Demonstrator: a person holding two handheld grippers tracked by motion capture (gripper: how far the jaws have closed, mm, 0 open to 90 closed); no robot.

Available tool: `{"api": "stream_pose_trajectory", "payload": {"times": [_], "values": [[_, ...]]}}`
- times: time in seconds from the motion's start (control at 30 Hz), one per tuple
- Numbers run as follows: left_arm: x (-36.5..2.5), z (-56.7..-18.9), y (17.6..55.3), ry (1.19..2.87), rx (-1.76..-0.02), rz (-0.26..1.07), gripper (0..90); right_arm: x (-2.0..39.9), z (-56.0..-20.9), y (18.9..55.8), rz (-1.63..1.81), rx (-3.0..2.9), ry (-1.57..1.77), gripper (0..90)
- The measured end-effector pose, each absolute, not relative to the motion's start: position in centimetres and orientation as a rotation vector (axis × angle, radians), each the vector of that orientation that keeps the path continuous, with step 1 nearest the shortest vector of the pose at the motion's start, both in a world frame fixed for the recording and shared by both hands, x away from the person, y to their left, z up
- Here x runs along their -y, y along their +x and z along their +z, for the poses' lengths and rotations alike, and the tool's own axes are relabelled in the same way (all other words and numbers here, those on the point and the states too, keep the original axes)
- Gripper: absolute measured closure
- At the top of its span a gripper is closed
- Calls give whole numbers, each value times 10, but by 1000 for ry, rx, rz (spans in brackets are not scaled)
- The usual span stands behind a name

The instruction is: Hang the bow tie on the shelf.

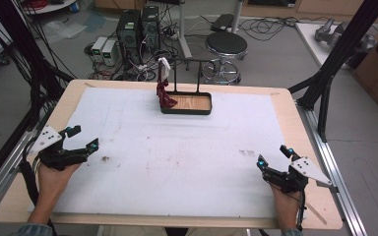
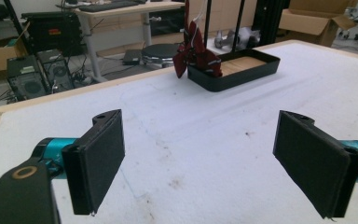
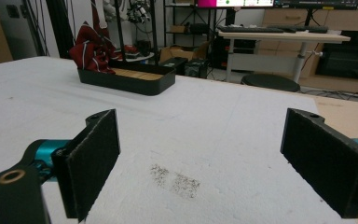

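Observation:
A black stand with a wooden base tray (image 1: pixel 192 104) sits at the far middle of the table, with a thin black rail above it. A dark red cloth (image 1: pixel 165 93) hangs from the rail's left end and droops onto the tray (image 2: pixel 256 70); the cloth (image 2: pixel 193 51) and the cloth (image 3: pixel 92 49) show far ahead in both gripper views. My left gripper (image 1: pixel 82 138) rests near the left front of the white mat, open and holding nothing. My right gripper (image 1: pixel 272 157) rests near the right front, open and holding nothing too.
A white mat (image 1: pixel 177 147) covers most of the wooden table (image 1: pixel 295 105). Small dark smudges (image 3: pixel 175 179) mark the mat. Beyond the far edge stand a round stool (image 1: pixel 225 46) and computer towers (image 1: pixel 137 29). A black frame leg (image 1: pixel 325 81) rises at the right.

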State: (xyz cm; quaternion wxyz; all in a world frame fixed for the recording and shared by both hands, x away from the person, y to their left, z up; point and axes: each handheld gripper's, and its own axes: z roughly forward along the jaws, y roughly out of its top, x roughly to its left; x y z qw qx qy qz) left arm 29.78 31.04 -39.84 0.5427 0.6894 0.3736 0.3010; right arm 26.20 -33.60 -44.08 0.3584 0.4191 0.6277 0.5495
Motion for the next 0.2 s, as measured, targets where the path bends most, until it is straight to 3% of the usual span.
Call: {"api": "stream_pose_trajectory", "payload": {"times": [0.2], "values": [[-311, -403, 297, 1638, -904, 712, 164, 336, -441, 262, 1414, -1620, 1077, 108]]}}
